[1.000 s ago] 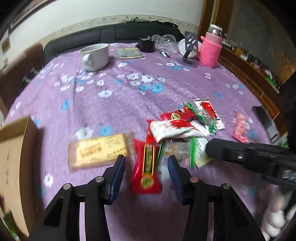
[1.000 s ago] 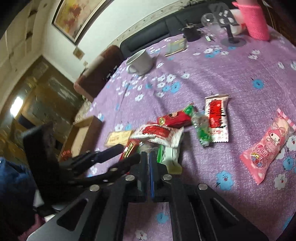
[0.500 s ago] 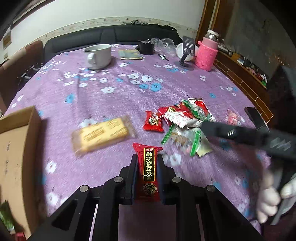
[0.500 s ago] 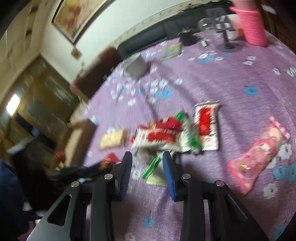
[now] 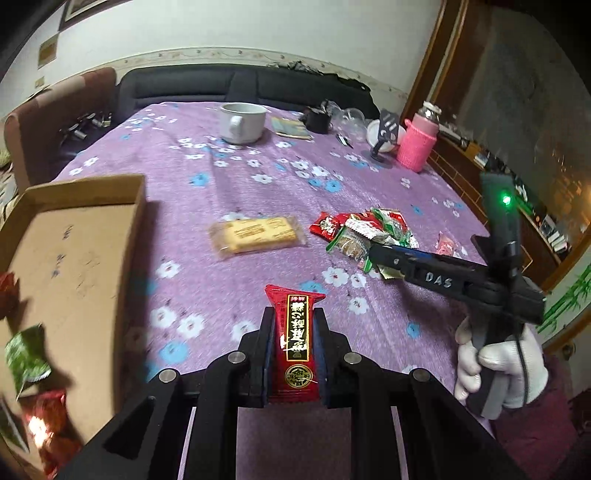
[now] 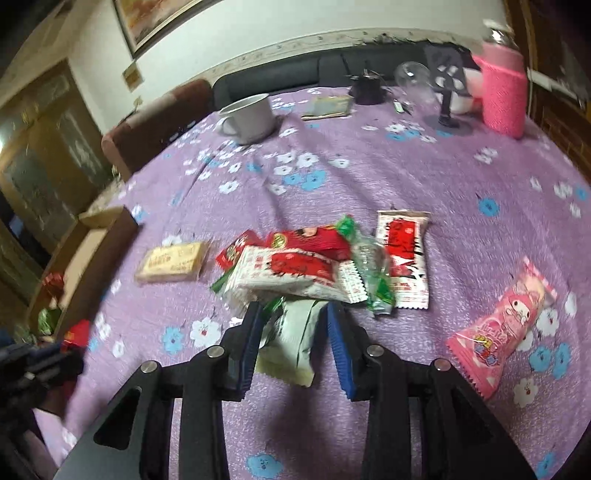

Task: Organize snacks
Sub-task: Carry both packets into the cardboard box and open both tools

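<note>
left gripper clamped on red snack bar, lower centre | cardboard box at left: carry over rim, then release | right gripper part open, straddling pale green packet, pads not pressing | 1 item per hand

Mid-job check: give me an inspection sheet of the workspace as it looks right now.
Surface: table under a purple flowered cloth.
Job's things: red snack bar clamped in the left gripper; cardboard box at left with a few packets inside; snack pile mid-table; yellow biscuit pack and pink packet lying apart.
Clutter: white mug, pink-sleeved bottle, phone stand, booklet.
Grippers: left shut on the bar; right gripper open, straddling a pale green packet.
Cables: one thin cable by the gloved hand.
Surroundings: dark sofa, framed picture.
</note>
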`<state>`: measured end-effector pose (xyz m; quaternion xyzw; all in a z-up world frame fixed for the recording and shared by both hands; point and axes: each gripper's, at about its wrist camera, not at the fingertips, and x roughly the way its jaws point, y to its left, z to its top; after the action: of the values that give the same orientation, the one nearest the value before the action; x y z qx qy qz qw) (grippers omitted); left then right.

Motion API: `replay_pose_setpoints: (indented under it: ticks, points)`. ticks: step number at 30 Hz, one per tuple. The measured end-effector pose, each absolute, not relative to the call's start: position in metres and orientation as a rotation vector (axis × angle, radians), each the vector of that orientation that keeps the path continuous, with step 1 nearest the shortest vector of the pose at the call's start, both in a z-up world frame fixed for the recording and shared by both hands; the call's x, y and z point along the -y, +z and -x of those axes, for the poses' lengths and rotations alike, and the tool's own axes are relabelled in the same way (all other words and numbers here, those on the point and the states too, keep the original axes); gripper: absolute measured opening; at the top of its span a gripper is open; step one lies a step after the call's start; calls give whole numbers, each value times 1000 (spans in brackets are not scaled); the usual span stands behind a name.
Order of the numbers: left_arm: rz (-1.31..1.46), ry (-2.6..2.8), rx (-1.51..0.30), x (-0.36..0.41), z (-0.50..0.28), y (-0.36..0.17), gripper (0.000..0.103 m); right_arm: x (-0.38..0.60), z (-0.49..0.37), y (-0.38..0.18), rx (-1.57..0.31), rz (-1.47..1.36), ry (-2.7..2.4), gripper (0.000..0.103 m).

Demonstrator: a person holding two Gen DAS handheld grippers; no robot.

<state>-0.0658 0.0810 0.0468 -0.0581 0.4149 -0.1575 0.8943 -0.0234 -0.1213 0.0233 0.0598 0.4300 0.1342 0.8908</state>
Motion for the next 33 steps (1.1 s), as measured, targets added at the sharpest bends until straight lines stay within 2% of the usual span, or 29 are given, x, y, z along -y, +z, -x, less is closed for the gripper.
replay_pose_setpoints:
  ticks: [1, 4, 10, 15, 21, 33]
  points:
    - [130, -326, -851, -86, 70, 49, 18, 119, 24, 23, -899, -103, 264, 20]
    - [160, -323, -820, -102, 80, 57, 18, 114, 28, 23, -908, -66, 237, 18]
    - [175, -309, -789, -128, 92, 66, 18, 123, 67, 29, -899, -139, 235, 17]
    - [212, -289, -746, -153, 104, 72, 18, 118, 99, 55, -843, -161, 286, 18]
    - [256, -234, -718, -189, 110, 73, 18, 74, 114, 88, -794, -153, 423, 18]
    - [337, -91, -715, -257, 118, 62, 19, -35, 103, 112, -828, -185, 735, 18]
